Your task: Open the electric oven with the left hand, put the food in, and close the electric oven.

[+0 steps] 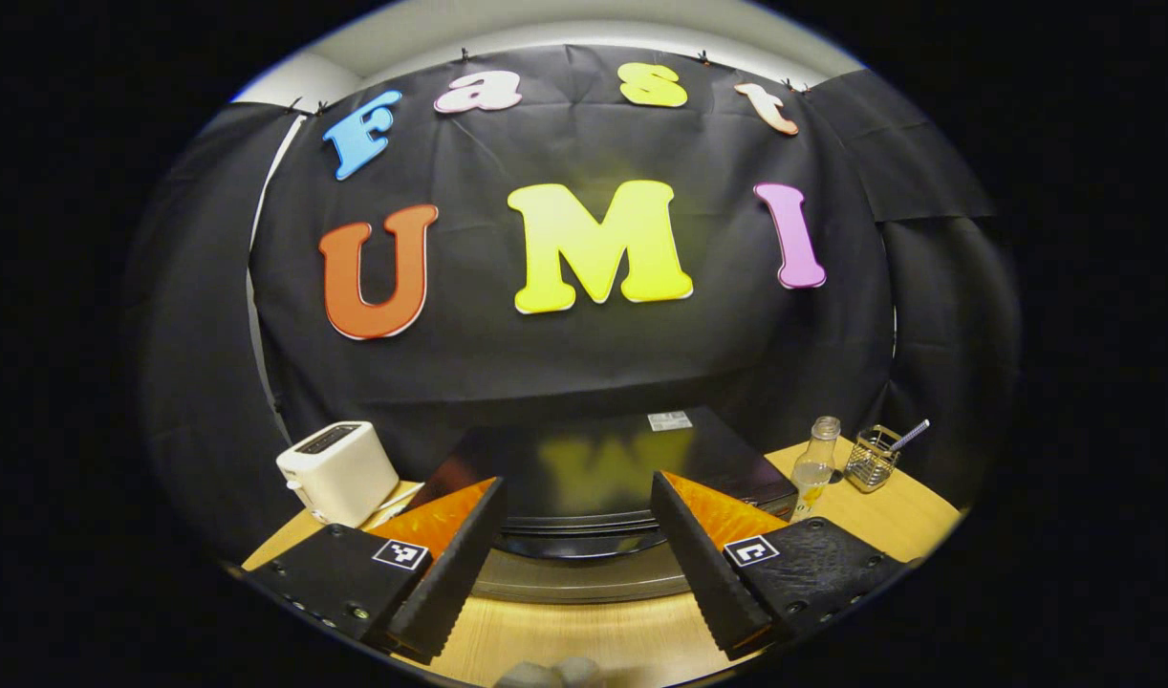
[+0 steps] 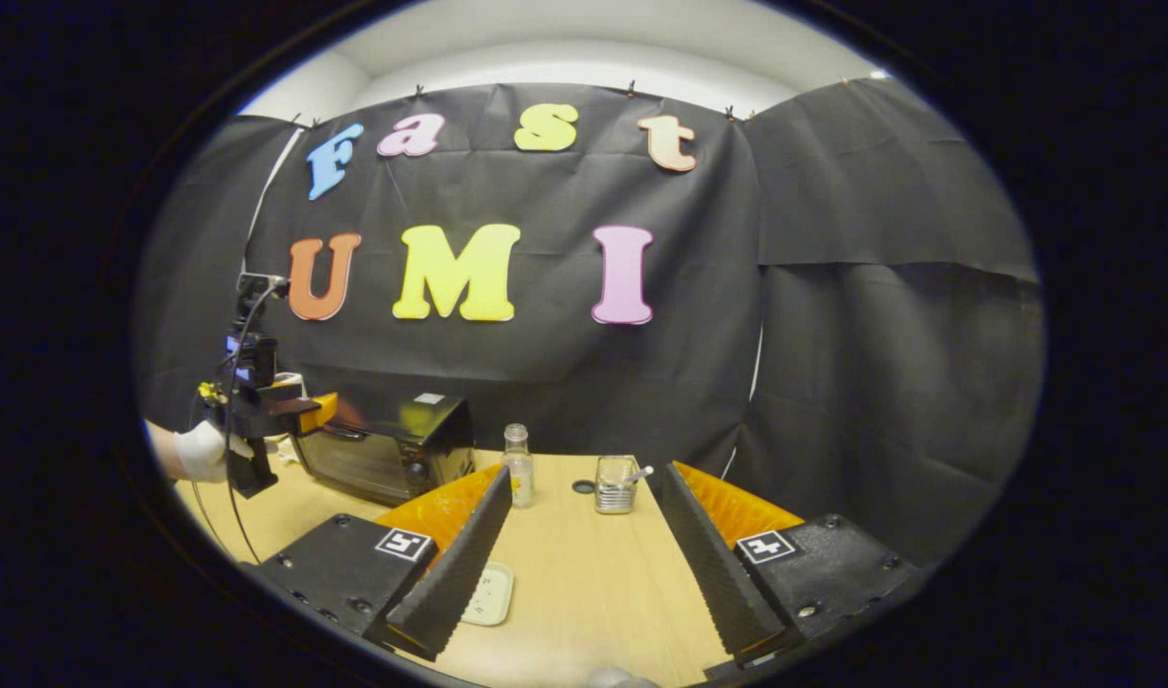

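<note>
The electric oven [image 1: 594, 478] sits on the wooden worktop [image 2: 584, 564] against the cloth wall, door closed, directly ahead of the left tool [image 1: 579, 564], whose fingers are spread wide just above and in front of its top edge. A white toaster [image 1: 338, 471] stands just beside it (a small clear bottle [image 2: 519, 466] and a wire basket [image 2: 616, 484] on the other side). The right tool [image 2: 584, 564] hovers wide apart over the worktop, empty, with a small pale tray [image 2: 489, 594] below its finger.
</note>
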Action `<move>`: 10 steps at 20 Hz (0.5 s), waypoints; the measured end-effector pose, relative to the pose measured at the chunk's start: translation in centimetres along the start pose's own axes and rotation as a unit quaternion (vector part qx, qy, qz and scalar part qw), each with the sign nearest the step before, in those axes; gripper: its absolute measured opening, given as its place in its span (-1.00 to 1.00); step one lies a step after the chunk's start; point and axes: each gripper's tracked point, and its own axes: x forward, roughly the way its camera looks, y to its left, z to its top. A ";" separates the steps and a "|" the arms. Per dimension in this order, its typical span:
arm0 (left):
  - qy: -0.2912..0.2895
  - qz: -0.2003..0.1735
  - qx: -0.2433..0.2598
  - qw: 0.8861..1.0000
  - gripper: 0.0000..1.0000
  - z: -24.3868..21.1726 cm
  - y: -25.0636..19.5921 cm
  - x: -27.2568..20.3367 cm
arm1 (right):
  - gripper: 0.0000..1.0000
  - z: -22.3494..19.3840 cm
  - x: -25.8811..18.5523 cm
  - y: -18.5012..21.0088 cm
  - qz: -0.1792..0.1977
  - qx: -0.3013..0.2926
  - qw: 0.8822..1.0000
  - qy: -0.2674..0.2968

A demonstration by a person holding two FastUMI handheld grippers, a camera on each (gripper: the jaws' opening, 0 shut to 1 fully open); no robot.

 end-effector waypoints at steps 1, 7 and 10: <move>0.009 0.002 -0.002 1.000 0.94 -0.9 0.2 0.9 | 1.00 -0.1 -0.2 0.0 -0.004 0.000 1.000 0.003; 0.043 -0.010 -0.015 0.999 0.90 -3.2 0.4 2.8 | 1.00 -0.8 -1.3 0.5 -0.017 0.004 1.000 0.014; 0.055 -0.013 -0.023 0.998 0.91 -3.7 0.4 1.9 | 1.00 -1.3 -1.7 0.8 -0.019 0.001 1.000 0.017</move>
